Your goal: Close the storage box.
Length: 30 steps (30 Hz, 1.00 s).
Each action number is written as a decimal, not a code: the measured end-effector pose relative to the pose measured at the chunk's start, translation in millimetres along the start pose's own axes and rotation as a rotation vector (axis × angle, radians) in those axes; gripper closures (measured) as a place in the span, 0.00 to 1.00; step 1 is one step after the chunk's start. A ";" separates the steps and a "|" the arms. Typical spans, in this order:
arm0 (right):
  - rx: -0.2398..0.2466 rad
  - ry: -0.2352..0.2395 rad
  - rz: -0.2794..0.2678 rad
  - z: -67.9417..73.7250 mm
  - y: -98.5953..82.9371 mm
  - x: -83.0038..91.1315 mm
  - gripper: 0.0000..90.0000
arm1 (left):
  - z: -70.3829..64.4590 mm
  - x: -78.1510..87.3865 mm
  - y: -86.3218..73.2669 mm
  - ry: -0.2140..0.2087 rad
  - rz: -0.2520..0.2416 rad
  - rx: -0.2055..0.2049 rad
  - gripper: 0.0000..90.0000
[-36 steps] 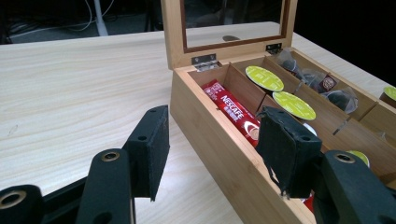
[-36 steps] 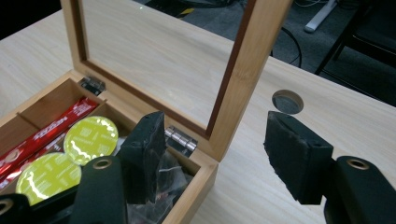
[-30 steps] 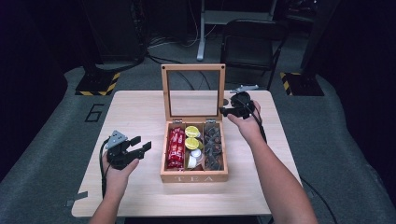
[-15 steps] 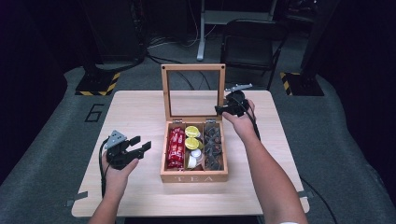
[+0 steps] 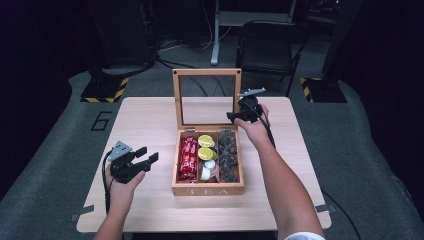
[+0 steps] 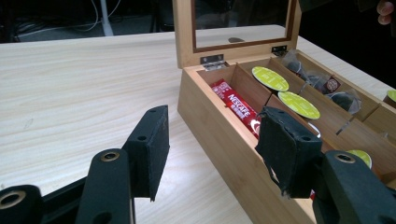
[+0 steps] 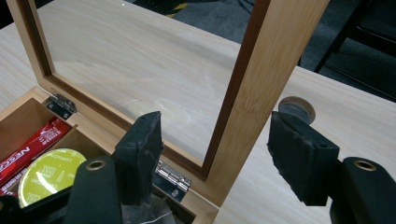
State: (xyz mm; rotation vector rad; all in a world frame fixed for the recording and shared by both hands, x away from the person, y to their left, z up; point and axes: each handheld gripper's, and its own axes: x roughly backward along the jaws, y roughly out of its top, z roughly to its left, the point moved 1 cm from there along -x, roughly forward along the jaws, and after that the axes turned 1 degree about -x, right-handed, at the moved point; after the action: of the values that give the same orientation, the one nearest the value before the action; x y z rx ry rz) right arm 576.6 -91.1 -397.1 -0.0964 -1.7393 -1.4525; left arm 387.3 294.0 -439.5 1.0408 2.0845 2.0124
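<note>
A wooden tea box [image 5: 207, 190] stands mid-table with its glass-paned lid [image 5: 206, 72] raised upright. It holds red Nescafe sachets [image 5: 188, 157], green-topped capsules [image 5: 205, 141] and dark tea bags [image 5: 230, 155]. My right gripper [image 5: 235, 116] is open at the lid's right side. In the right gripper view the gripper [image 7: 217, 135] straddles the lid's wooden frame post [image 7: 252, 88], with a gap on both sides. My left gripper [image 5: 142, 159] rests open on the table left of the box. In the left gripper view the gripper [image 6: 217, 144] faces the box's side wall [image 6: 219, 135] with nothing held.
A round grey cap [image 7: 295, 108] is set into the tabletop behind the lid. A black chair [image 5: 270, 45] stands beyond the far edge of the table [image 5: 145, 120]. Bare wood lies left of the box and along the front edge.
My right gripper has moved left, from beside the box's back right corner to the lid's right frame. The left gripper has stayed put.
</note>
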 end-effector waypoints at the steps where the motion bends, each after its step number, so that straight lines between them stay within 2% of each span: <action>1: -0.001 0.004 -0.005 -1.0 0.4 -0.6 0.39 | 0.5 0.9 -0.4 0.003 0.000 0.001 0.48; 5: -0.021 0.017 -0.013 -3.2 0.6 -2.1 0.39 | 2.1 3.9 -1.1 0.000 -0.001 0.016 0.48; 12: -0.002 0.019 -0.002 -3.5 2.7 -5.8 0.38 | 1.2 4.4 -2.6 0.003 -0.003 0.017 0.48; 14: -0.007 0.010 0.008 -2.0 3.5 -6.3 0.38 | 1.8 5.6 -2.8 -0.007 -0.004 0.028 0.48; 17: -0.011 0.007 -0.005 -1.5 4.6 -8.1 0.39 | 1.8 7.7 -3.2 -0.008 -0.012 0.042 0.48; 22: -0.019 0.000 -0.005 -7.3 4.1 -7.4 0.54 | 3.1 9.4 -4.2 -0.007 -0.014 0.048 0.48; 27: -0.034 -0.018 0.011 -5.8 7.4 -7.6 0.56 | 3.9 9.2 -4.4 -0.005 -0.011 0.048 0.48; 30: -0.020 -0.031 0.022 -6.4 8.8 -8.5 0.60 | 3.9 8.3 -4.8 -0.003 -0.010 0.044 0.48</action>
State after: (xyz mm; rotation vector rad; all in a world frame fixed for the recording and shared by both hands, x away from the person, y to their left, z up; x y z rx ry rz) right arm 590.3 -89.9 -395.9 -0.1493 -1.7440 -1.4593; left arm 380.8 302.0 -441.1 1.0377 2.1369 1.9680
